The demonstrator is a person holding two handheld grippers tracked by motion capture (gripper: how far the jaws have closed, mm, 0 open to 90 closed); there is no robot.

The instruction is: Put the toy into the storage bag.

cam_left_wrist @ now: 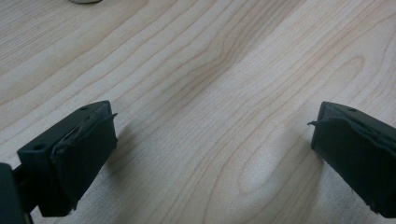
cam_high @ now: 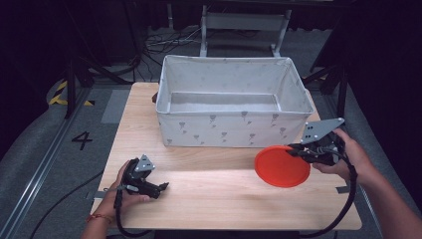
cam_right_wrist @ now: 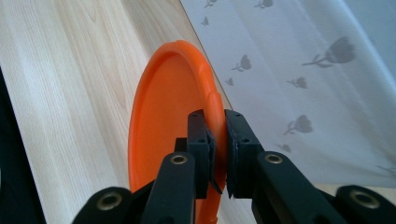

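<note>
My right tongs [cam_right_wrist: 218,154] are clamped on the orange plate's [cam_high: 281,167] rim, raised beside the empty fabric bin [cam_high: 231,127], deposit outstanding; left tongs [cam_left_wrist: 210,154] idle, wide open.

A: what's everything sitting on?
B: light wooden table [cam_high: 209,194], grain running lengthwise. A white fabric bin [cam_high: 230,127] with little grey prints sits on its far half; the near half in front of the bin is bare wood.

My right gripper [cam_right_wrist: 218,154] hides part of the orange plate's [cam_right_wrist: 163,121] rim, and the picture's bottom edge cuts the plate off.
</note>
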